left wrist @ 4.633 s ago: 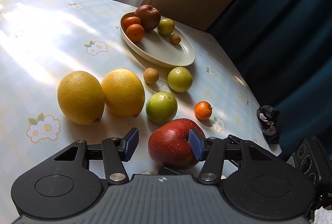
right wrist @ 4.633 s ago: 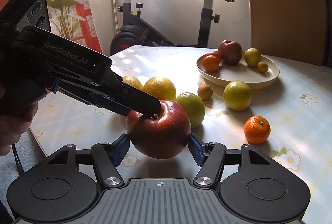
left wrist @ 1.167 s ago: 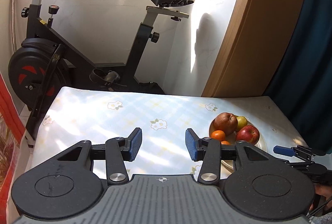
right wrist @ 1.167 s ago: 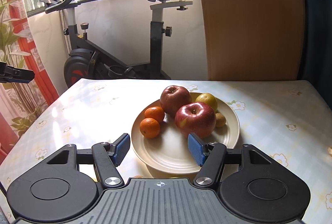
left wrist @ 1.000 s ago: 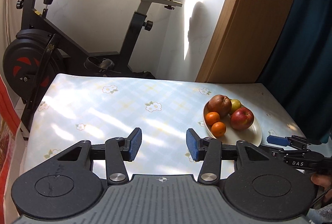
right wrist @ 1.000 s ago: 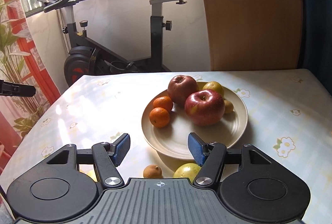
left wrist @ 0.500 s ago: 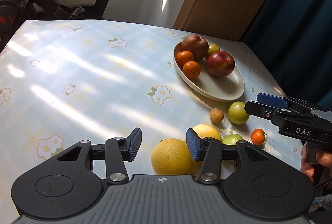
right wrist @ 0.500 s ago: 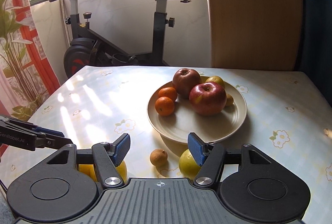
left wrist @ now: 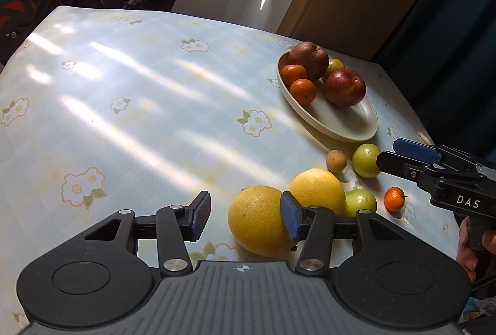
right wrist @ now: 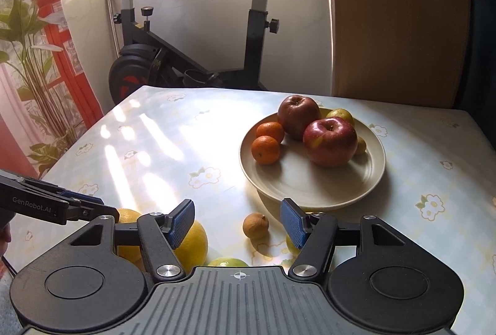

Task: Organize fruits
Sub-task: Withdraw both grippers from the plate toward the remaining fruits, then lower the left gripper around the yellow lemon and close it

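A cream plate (left wrist: 347,124) (right wrist: 310,183) holds two red apples (right wrist: 329,142), two small oranges (right wrist: 265,149) and a small yellow-green fruit (right wrist: 341,114). On the table in front of it lie two big yellow citrus fruits (left wrist: 257,223), two green fruits (left wrist: 365,159), a small brown fruit (left wrist: 336,160) (right wrist: 255,225) and a small orange (left wrist: 394,198). My left gripper (left wrist: 245,215) is open and empty, just above the nearest citrus. My right gripper (right wrist: 237,225) is open and empty, low over the loose fruits, and also shows in the left wrist view (left wrist: 415,153).
The table has a pale blue floral cloth (left wrist: 130,105). An exercise bike (right wrist: 192,34) stands behind the far edge, a wooden panel (right wrist: 396,15) at the back right, a dark curtain (left wrist: 449,24) on the right, and a plant with red curtain (right wrist: 37,55) at the left.
The red apple that my right gripper held has gone onto the plate. Both grippers have since pulled back and come down toward the loose fruits at the front of the table.
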Action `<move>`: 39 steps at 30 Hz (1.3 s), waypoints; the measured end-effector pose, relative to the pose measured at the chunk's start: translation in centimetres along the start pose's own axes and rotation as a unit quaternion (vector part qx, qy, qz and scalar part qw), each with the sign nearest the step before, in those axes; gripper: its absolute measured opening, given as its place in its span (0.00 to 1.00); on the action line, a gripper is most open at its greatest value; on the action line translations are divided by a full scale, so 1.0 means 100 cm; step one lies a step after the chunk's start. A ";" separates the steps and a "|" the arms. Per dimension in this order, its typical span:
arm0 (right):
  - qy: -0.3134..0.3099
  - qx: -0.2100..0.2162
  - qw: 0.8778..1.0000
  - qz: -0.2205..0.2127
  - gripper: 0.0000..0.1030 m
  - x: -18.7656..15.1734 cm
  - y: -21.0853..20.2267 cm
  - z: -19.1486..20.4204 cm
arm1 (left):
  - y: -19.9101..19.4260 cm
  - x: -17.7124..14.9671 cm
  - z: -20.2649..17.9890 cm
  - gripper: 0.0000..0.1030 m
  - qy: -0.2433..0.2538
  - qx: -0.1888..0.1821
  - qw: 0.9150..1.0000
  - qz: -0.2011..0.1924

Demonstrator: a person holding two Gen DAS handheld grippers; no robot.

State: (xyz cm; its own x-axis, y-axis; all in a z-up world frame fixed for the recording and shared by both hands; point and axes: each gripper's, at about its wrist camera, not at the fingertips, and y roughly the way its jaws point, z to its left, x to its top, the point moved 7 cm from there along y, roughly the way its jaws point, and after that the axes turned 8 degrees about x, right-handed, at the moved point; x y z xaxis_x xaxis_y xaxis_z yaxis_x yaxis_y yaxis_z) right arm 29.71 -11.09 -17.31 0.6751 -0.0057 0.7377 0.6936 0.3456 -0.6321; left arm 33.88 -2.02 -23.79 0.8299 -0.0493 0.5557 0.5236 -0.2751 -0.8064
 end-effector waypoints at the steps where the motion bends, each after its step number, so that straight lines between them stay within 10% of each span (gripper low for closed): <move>1: -0.006 0.002 1.000 0.003 0.57 0.001 0.001 0.003 | -0.001 -0.001 0.004 0.52 -0.003 0.002 1.000 -0.001; 8: -0.054 0.016 0.998 0.029 0.57 0.007 0.014 0.028 | -0.010 -0.003 0.054 0.49 -0.075 0.040 0.996 -0.015; 13: -0.099 0.020 0.994 0.045 0.56 0.009 0.026 0.052 | -0.036 0.006 0.069 0.49 -0.129 -0.017 0.990 -0.058; 22: -0.101 0.008 0.994 0.048 0.56 0.003 0.021 0.054 | -0.019 -0.022 0.016 0.49 -0.055 -0.046 0.997 -0.027; 39: -0.232 0.082 0.958 0.143 0.56 -0.015 0.061 0.121 | -0.014 -0.001 0.087 0.49 -0.131 0.037 0.990 -0.042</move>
State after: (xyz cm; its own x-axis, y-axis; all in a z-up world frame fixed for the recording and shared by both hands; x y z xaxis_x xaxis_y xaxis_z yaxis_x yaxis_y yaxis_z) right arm 29.93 2.42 -19.40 0.6209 0.5171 0.5891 0.4217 0.4132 -0.8071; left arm 34.72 6.72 -24.51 0.7995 0.2239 0.5574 0.5972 -0.1964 -0.7777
